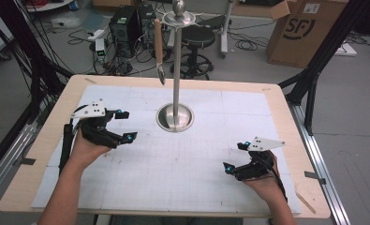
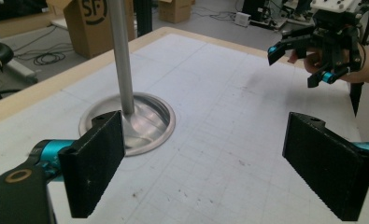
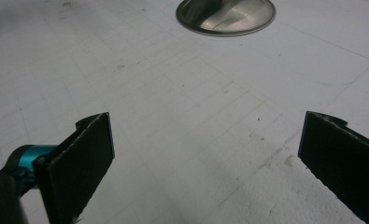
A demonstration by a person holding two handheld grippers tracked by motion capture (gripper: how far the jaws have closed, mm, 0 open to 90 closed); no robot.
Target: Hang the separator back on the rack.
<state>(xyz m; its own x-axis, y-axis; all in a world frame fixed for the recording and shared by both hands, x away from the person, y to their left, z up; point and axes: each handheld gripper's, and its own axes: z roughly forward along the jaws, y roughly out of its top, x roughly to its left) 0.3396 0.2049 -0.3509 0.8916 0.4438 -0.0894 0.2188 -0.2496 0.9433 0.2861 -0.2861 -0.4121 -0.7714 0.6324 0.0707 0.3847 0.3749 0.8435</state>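
A: Where's the tall silver metal stand with the round dished base (image 1: 175, 117)?
B: Ahead of the left gripper (image 1: 120, 125), jaws released, empty. A wooden-handled utensil (image 1: 159, 49) hangs from it.
A: The right gripper (image 1: 235, 157)?
B: Jaws released over the white gridded tabletop (image 1: 196, 183).

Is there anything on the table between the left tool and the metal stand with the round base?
No. Between the left tool and the silver metal stand with the round base lies bare white gridded mat.

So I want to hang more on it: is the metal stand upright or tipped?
Upright. The stand has its pole vertical over its round base, flat on the table.
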